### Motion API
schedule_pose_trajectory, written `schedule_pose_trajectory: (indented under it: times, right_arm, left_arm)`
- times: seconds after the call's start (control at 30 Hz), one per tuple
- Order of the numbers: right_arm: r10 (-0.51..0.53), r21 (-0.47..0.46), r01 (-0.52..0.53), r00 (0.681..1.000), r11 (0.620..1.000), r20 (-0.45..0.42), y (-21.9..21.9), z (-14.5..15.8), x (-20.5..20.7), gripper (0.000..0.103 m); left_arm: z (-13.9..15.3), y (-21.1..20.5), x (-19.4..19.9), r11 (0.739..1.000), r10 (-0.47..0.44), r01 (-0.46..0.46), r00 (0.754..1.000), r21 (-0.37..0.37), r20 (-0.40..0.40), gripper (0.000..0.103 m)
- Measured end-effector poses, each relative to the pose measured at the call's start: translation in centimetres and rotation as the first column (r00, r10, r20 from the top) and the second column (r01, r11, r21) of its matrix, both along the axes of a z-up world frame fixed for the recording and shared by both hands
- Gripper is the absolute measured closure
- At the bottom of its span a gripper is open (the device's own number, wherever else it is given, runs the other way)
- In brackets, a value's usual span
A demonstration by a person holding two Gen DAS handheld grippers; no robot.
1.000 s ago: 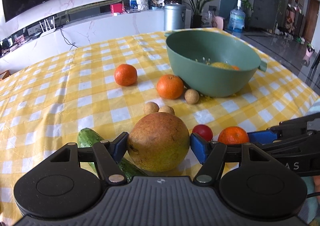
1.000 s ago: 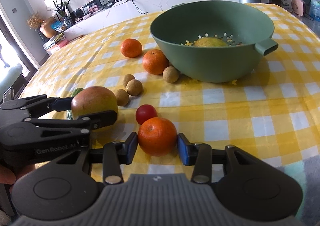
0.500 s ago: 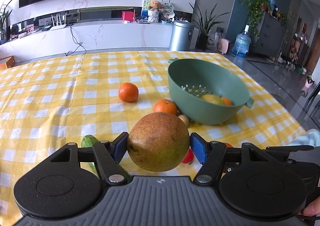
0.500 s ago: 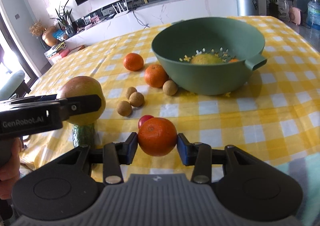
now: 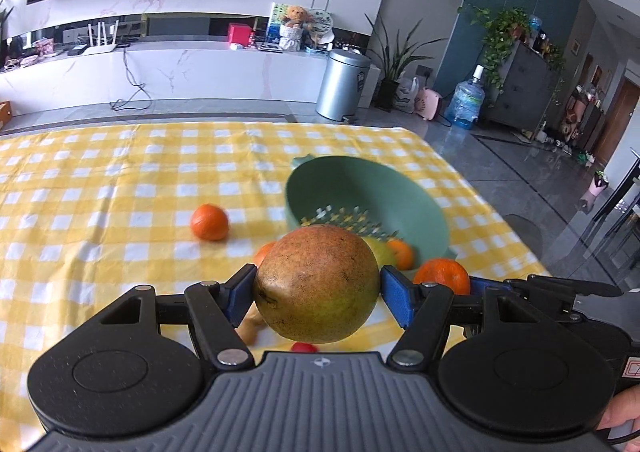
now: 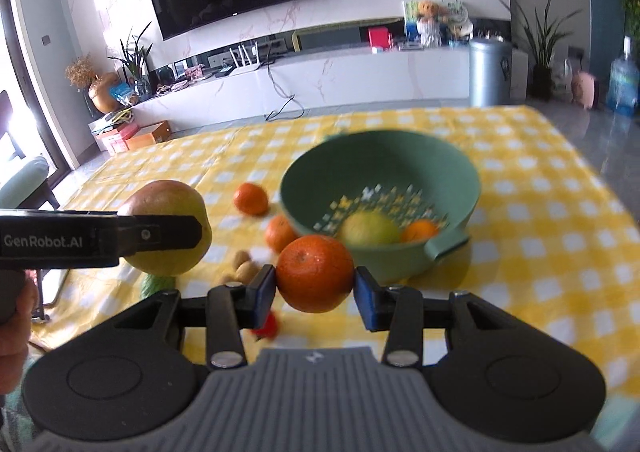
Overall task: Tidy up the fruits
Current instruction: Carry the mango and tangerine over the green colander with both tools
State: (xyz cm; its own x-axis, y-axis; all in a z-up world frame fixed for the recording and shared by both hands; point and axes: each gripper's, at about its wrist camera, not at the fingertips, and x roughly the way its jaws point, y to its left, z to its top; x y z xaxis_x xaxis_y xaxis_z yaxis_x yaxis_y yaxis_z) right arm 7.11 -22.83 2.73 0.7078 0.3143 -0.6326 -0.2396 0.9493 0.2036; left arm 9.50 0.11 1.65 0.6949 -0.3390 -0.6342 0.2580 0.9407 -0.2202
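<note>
**Both tools carry fruit above the surface**

The pomegranate (image 5: 318, 284) is pinched between the blue pads of the left tool (image 5: 318, 294), off the checked surface (image 5: 100, 188). The right tool (image 6: 315, 288) pinches an orange (image 6: 315, 273), also lifted. Ahead stands the green colander (image 6: 380, 180), holding a yellow fruit (image 6: 370, 228) and a small orange (image 6: 420, 230). Two oranges, longans, a cucumber and a tomato lie nearby
</note>
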Motion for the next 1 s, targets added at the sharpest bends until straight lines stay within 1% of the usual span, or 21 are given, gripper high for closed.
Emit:
schedule_pose_trajectory:
  times: [0.23,0.47,0.67,1.0]
  right_arm:
    - [0.033,-0.068,-0.03,0.999,0.997,0.044,-1.2,1.8,2.0,0.063]
    - [0.039,-0.114,-0.034,0.999,0.993,0.038,-2.4,2.1,5.0,0.063]
    - [0.042,-0.159,-0.038,0.999,0.987,0.017,-2.7,1.4,7.8,0.063]
    - [0.064,-0.218,-0.075,0.996,0.973,-0.055,-2.3,-1.5,11.6,0.063]
  left_arm:
    - [0.7,-2.5,2.7,0.999,-0.04,0.04,0.999,-0.008,-0.016,0.026]
    - [0.7,-4.4,5.2,0.998,-0.062,0.062,0.997,0.007,-0.041,0.026]
    - [-0.2,-5.6,7.5,0.997,-0.073,0.075,0.994,0.027,-0.075,0.026]
    - [-3.0,-6.8,10.9,0.992,-0.101,0.112,0.984,0.066,-0.146,0.026]
